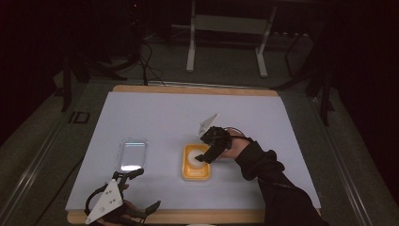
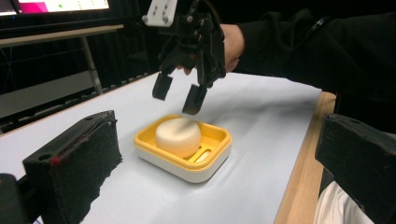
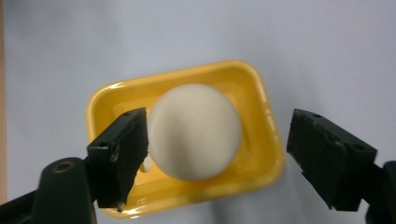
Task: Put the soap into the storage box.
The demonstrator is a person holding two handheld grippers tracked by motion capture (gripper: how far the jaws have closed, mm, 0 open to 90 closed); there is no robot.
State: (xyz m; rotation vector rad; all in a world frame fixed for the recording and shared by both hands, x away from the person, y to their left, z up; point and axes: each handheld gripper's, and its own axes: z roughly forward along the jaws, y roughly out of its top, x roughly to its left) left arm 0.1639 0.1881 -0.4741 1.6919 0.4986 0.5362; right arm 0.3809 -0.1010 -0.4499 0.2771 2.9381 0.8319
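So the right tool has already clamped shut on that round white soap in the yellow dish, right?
Not quite. The right tool is open, above the round white soap, which lies in the yellow dish. The left gripper view shows clear air between its tips and the soap.

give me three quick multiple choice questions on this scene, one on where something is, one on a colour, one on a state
1. Where is the round white soap?
A. in the yellow dish
B. in the clear lid
C. on the bare table

2. What colour is the dish?
A. blue
B. yellow
C. green

3. How is the right gripper?
A. shut on the soap
B. open above the soap
C. lying on the table

Answers: 1 A, the soap sits inside the dish rim. 2 B, its inner tray is yellow in every view. 3 B, the left gripper view shows its jaws apart and above the soap, touching nothing. The clear lid lies apart, to the dish's left.
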